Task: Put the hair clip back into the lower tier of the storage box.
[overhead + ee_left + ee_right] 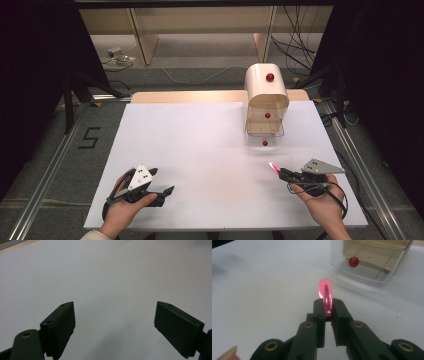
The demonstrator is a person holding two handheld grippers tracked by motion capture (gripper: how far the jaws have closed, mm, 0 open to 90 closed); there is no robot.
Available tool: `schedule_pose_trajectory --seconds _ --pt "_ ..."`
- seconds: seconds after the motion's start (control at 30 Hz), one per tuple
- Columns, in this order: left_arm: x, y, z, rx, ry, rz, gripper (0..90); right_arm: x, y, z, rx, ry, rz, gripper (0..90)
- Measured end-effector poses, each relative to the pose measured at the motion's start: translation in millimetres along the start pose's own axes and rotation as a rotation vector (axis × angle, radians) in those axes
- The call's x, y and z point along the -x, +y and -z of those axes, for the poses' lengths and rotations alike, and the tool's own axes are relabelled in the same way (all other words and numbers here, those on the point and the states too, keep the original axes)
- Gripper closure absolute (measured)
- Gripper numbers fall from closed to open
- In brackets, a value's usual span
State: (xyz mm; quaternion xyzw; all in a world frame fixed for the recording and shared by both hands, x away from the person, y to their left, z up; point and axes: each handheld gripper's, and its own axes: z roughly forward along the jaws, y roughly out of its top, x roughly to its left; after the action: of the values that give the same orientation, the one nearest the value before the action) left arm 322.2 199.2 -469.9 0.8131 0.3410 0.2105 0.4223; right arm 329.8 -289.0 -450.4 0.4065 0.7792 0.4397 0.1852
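Observation:
My right gripper point(281, 172) point(327, 305) is shut on a small pink translucent piece point(325, 293) that sticks out past its jaws, also seen as a pink tip point(273, 167) at the table's front right. Ahead of it stands a cream cabinet with clear drawers point(266, 100), each with a red ball knob point(265, 143); the lowest clear drawer point(372, 262) is pulled out and its red knob point(353, 262) faces me. My left gripper point(162, 182) point(115, 322) rests at the front left, open, its jaws wide apart over bare white table.
The white tabletop point(200, 145) has a wooden strip point(180, 96) along its far edge. Metal rails point(47, 180) run along both sides on the floor. Cables point(300, 40) and shelving lie beyond the table.

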Motion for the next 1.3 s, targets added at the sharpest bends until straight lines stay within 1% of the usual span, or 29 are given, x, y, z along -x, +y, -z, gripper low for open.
schedule_pose_trajectory --seconds 0.17,0.37,0.6,1.3 --pt "-0.1 0.1 0.1 0.0 0.0 -0.002 16.9 0.5 2.5 0.3 0.002 -0.002 -0.007 82.9" --pt "-0.1 0.0 0.0 0.001 -0.001 -0.002 16.9 1.5 6.5 1.2 0.018 -0.009 -0.005 82.9" --pt "-0.1 0.0 -0.4 0.001 -0.003 -0.005 16.9 1.7 9.7 0.3 0.021 -0.005 -0.01 82.9" --pt "0.0 0.2 -0.4 0.002 -0.004 -0.005 16.8 8.9 20.2 2.9 0.042 -0.024 -0.017 82.9"
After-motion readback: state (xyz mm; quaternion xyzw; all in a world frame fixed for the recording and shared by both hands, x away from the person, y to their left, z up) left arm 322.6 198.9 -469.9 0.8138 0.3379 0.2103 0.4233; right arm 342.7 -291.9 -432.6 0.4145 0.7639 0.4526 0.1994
